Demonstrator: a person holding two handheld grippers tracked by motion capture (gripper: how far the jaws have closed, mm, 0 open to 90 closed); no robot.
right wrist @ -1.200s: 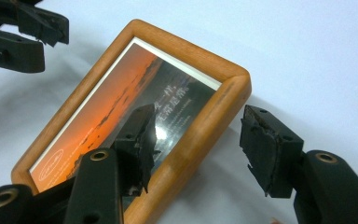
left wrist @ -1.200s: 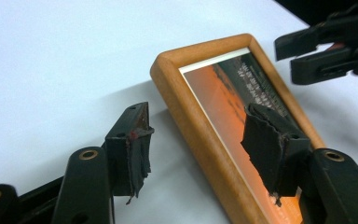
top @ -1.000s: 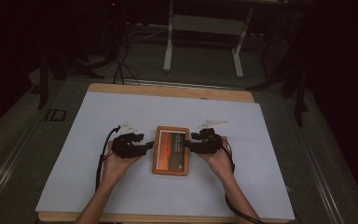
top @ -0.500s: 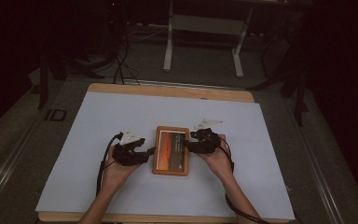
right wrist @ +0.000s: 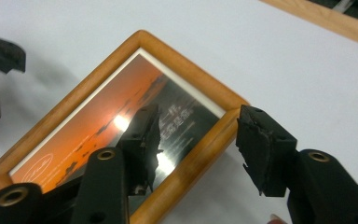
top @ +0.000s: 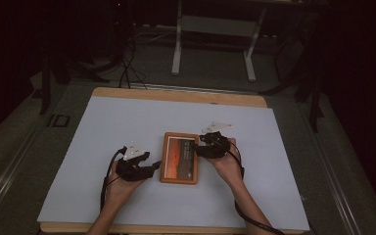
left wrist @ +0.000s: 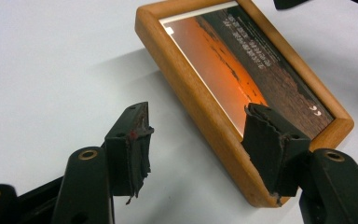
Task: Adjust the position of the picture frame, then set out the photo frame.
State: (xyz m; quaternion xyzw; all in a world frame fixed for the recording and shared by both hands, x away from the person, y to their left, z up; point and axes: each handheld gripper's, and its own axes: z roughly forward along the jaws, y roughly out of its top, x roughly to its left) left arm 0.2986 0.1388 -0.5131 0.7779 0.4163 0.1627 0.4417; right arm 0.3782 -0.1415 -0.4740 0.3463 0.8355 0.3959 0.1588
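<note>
A wooden picture frame (top: 179, 157) with an orange sunset print lies flat near the middle of the white table top (top: 103, 132). My left gripper (top: 152, 169) sits at its left side, near the front corner. In the left gripper view the frame (left wrist: 242, 70) runs diagonally and the left gripper (left wrist: 200, 140) is open, its jaws standing either side of the frame's wooden rail. My right gripper (top: 198, 147) is at the frame's right edge. It too is open in the right gripper view (right wrist: 203, 144), one jaw over the glass of the frame (right wrist: 98, 121), the other beyond the rail.
The white sheet covers a wooden table whose far edge (top: 176, 95) shows bare wood. Beyond it stand a desk's white legs (top: 177, 54) and floor cables (top: 127, 68). The left gripper's jaws (right wrist: 0, 53) show at the left edge of the right gripper view.
My left gripper has slid back toward the near edge of the table, along the frame's left side. The frame and the right gripper have stayed put.
</note>
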